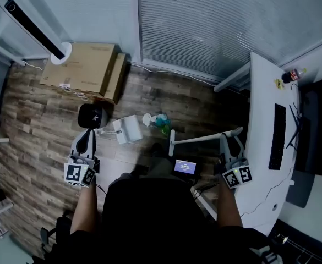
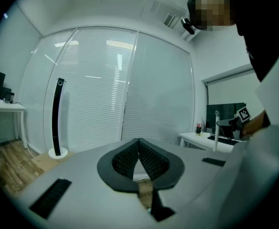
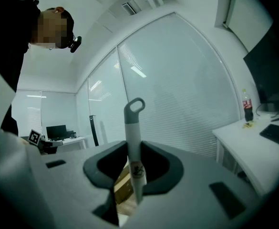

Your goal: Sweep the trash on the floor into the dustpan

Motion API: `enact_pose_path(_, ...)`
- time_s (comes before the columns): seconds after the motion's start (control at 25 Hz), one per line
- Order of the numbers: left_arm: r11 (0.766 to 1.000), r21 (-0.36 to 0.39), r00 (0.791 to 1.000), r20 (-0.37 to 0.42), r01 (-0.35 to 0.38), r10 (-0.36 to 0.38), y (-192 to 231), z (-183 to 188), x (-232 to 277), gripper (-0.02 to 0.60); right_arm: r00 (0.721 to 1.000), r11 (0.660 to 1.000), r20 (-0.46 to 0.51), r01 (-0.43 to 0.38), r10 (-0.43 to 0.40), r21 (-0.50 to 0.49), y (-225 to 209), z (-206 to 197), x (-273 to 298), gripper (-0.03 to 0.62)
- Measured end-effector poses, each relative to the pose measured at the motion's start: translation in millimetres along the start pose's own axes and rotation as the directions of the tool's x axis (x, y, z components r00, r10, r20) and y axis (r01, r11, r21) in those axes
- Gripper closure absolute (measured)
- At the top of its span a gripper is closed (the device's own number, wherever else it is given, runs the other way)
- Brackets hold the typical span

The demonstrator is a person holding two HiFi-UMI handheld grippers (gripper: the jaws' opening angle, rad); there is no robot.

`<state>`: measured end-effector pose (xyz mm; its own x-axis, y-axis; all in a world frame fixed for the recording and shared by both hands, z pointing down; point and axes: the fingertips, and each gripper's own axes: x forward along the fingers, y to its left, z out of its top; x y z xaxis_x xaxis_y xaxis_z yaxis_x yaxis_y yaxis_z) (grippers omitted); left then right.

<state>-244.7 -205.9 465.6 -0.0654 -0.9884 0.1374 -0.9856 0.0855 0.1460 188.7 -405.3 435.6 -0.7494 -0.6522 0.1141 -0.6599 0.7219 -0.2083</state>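
My right gripper (image 1: 227, 138) (image 3: 133, 156) is shut on the white broom handle (image 3: 134, 128), which stands between its jaws with the grey loop end above them. In the head view the broom (image 1: 202, 138) slants down and left to its head (image 1: 172, 139) on the wood floor. The trash (image 1: 156, 121), white crumpled paper with green bits, lies just beyond that. A white dustpan (image 1: 129, 130) sits on the floor left of the trash, its short handle reaching toward my left gripper (image 1: 88, 135) (image 2: 139, 147). That gripper's pads meet with nothing showing between them. Whether it touches the dustpan handle I cannot tell.
Flat cardboard boxes (image 1: 86, 67) lie at the back left by a tower fan (image 1: 37, 29) (image 2: 57, 118). A black rounded object (image 1: 92, 115) sits just ahead of the left gripper. A white desk (image 1: 260, 147) with a keyboard and a monitor runs along the right. Window blinds close off the far side.
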Motion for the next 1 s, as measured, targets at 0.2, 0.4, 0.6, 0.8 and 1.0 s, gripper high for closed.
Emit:
enact_pose_path(0.2,0.997,0.042,0.996,-0.061,-0.058,0.06,19,-3,14,0.577,0.998,0.997,-0.012,-0.07,0.07,-0.012,-36,6,37,0.502)
enact_pose_path(0.4,0.99,0.142,0.982,-0.181,-0.023,0.049,37,-18,23,0.528,0.988,0.988,-0.021,-0.153,0.152,-0.038,-62,12,74,0.502)
enact_pose_path(0.6,0.946,0.276,0.892,-0.451,0.168,-0.027,40,-49,21,0.48,0.971,0.967,-0.057,-0.236,0.231,-0.093,-88,9,109,0.5)
enact_pose_path(0.8,0.828,0.305,0.617,-0.784,0.47,-0.062,42,-110,5,0.417,0.962,0.953,-0.083,-0.268,0.258,-0.139,-123,2,144,0.5)
enact_pose_path(1.0,0.735,0.213,0.334,-0.942,0.644,-0.019,57,-157,-20,0.402,0.948,0.931,-0.144,-0.308,0.283,-0.194,-140,-17,178,0.502)
